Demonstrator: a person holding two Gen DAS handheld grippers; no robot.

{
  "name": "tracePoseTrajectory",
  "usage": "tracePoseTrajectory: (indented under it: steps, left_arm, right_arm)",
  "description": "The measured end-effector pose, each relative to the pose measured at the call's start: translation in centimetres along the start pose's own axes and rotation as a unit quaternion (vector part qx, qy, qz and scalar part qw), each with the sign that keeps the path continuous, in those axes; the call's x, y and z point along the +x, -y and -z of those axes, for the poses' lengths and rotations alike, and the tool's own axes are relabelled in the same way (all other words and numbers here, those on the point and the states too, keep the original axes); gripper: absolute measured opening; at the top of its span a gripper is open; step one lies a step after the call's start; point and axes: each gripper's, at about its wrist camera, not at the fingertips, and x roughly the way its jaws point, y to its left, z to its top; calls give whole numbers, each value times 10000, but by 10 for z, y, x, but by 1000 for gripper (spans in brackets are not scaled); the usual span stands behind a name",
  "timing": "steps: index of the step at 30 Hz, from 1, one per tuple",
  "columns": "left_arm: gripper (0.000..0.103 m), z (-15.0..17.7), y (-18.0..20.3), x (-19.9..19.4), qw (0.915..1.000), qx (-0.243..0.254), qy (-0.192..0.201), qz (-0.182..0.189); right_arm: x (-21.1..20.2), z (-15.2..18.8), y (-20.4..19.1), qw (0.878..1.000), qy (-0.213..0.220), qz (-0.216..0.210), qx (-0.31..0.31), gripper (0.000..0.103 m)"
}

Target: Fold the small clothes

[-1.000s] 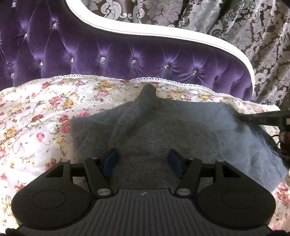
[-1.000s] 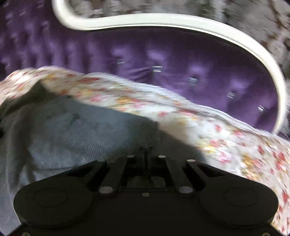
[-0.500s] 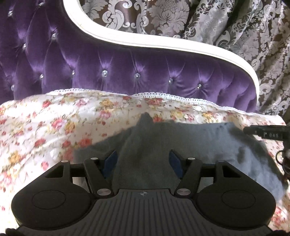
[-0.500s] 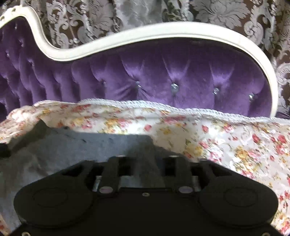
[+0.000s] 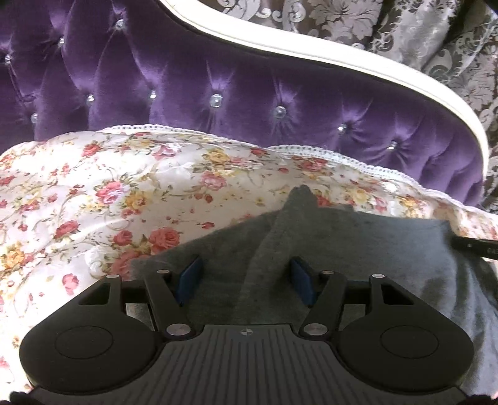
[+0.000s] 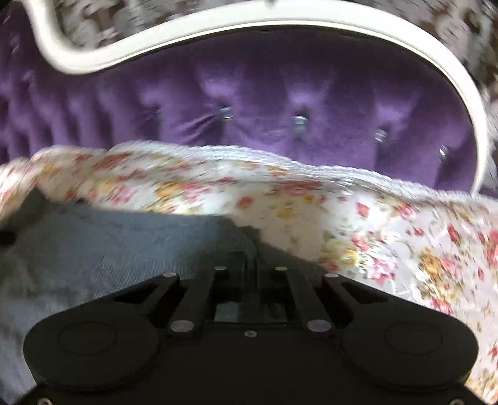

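Observation:
A small grey knitted garment [image 5: 358,246] lies on a floral bedspread [image 5: 124,193]. A raised fold of it runs up between my left fingers. My left gripper [image 5: 246,280] is open over the garment's near left part, blue pads [image 5: 190,274] apart, nothing held. In the right wrist view the garment [image 6: 109,243] fills the lower left. My right gripper [image 6: 252,264] has its fingers together at the garment's right corner; the view is blurred, and it looks shut on the cloth. The right gripper's tip shows at the left wrist view's right edge [image 5: 476,244].
A purple tufted headboard [image 5: 249,93] with a white curved frame [image 5: 342,59] stands behind the bedspread. Patterned damask curtains [image 5: 404,28] hang behind it. A white lace trim [image 5: 311,152] edges the bedspread at the back.
Both grippers have shifted over the last second. The left view has swung left, with more bedspread showing. The right gripper stays shut at the garment's corner and is moving, hence the blur.

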Motion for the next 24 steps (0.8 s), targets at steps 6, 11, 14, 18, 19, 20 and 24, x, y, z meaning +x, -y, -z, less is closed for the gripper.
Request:
tracePoseTrajectory:
  steps: [6, 11, 14, 18, 19, 20, 24]
  left_arm:
    - [60, -3, 3, -15, 9998, -138, 104, -54]
    - [60, 0, 29, -40, 9978, 497, 414, 132]
    - [60, -2, 39, -27, 9971, 680, 313, 126]
    - [60, -9, 9, 6, 9992, -183, -124, -330]
    - [60, -9, 1, 7, 9991, -295, 4, -311]
    - [60, -9, -3, 7, 9988, -294, 46, -381]
    - [60, -6, -6, 6, 9992, -169, 39, -361]
  right_arm:
    - [-16, 3, 1, 9997, 236, -56, 91, 53]
    - [-56, 10, -18, 9962, 686, -306, -439, 53]
    - [-73, 24, -46, 9896, 755, -704, -1001, 53]
    - [-82, 43, -89, 9762, 647, -1054, -1780, 55]
    - [-83, 45, -96, 9735, 616, -1115, -1900, 55]
    - [-82, 46, -104, 9709, 573, -1166, -2011, 55]
    - [-67, 44, -120, 9685, 346, -1091, -2211, 55]
